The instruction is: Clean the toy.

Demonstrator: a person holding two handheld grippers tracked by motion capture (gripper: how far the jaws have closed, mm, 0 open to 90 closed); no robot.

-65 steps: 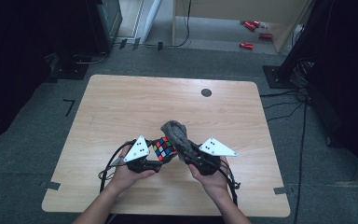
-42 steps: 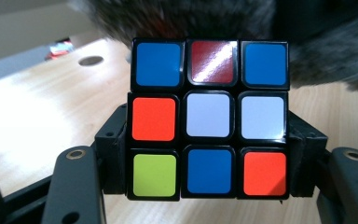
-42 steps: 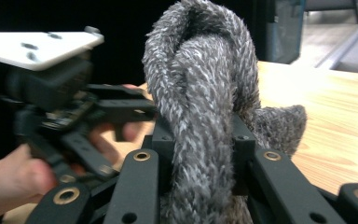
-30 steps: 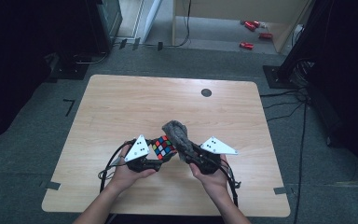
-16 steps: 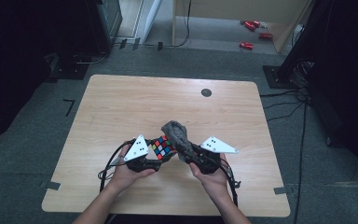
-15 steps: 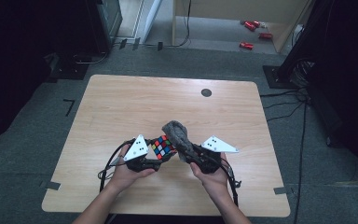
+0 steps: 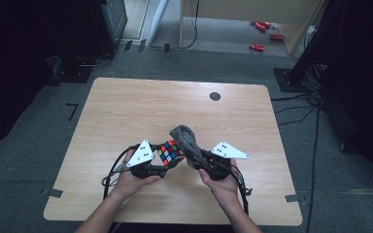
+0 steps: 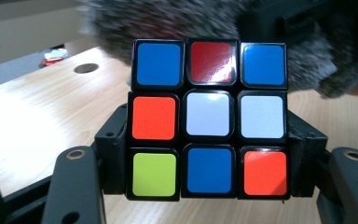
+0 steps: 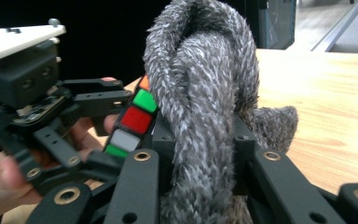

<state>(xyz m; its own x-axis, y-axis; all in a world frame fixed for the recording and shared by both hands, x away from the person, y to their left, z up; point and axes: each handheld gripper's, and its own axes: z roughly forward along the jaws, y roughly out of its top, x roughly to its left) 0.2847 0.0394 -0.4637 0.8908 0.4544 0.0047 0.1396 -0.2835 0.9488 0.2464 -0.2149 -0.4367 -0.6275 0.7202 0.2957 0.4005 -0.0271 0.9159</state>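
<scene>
Near the table's six-o'clock edge, above the pale wooden tabletop [image 7: 126, 111], the left gripper [image 7: 162, 162] has its jaws clamped tight on a scrambled puzzle cube with black edges and coloured stickers [image 8: 209, 119]. The right gripper [image 7: 194, 155], at about three o'clock of the cube, is closed on a fluffy grey fibre cloth [image 9: 200, 102], bunched upright between its jaws and pressed against the cube's face. Compared with a second ago almost nothing has shifted — both hands sit in the same spot, the cloth only nudged slightly against the cube. That suggests the wiping is mid-stroke or paused, with the cube's other faces probably not yet cleaned.
</scene>
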